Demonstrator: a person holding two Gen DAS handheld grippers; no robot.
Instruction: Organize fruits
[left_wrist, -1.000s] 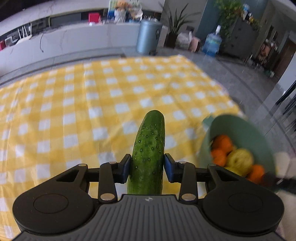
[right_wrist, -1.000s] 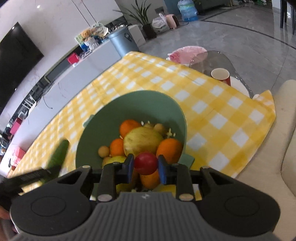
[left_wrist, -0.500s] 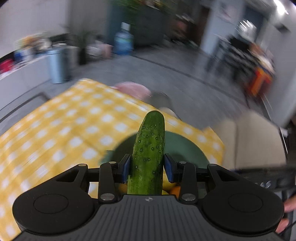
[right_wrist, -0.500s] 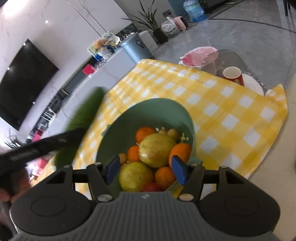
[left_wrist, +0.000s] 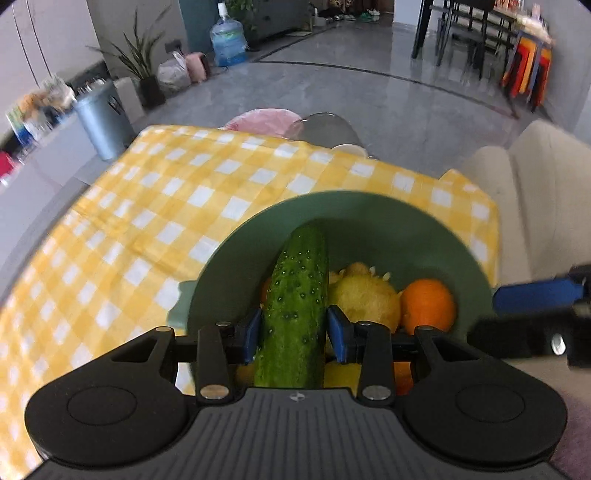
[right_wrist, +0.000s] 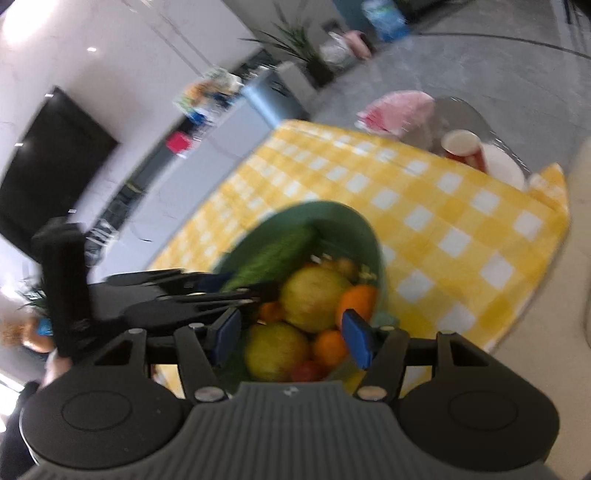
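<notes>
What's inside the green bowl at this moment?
The green bowl holds yellow-green round fruits, oranges and a small red fruit; anything beneath them is covered.

Left tongs (left_wrist: 291, 328) clamped, right tongs (right_wrist: 291, 336) agape

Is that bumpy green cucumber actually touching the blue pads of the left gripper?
Touching. The left wrist view shows the bumpy green cucumber pinched between both blue pads of the left gripper, no gap either side.

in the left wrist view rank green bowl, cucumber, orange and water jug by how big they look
1. green bowl
2. cucumber, though it is held in the left gripper close to the camera, which enlarges it
3. and 4. orange and water jug look about alike; the jug is far off
</notes>
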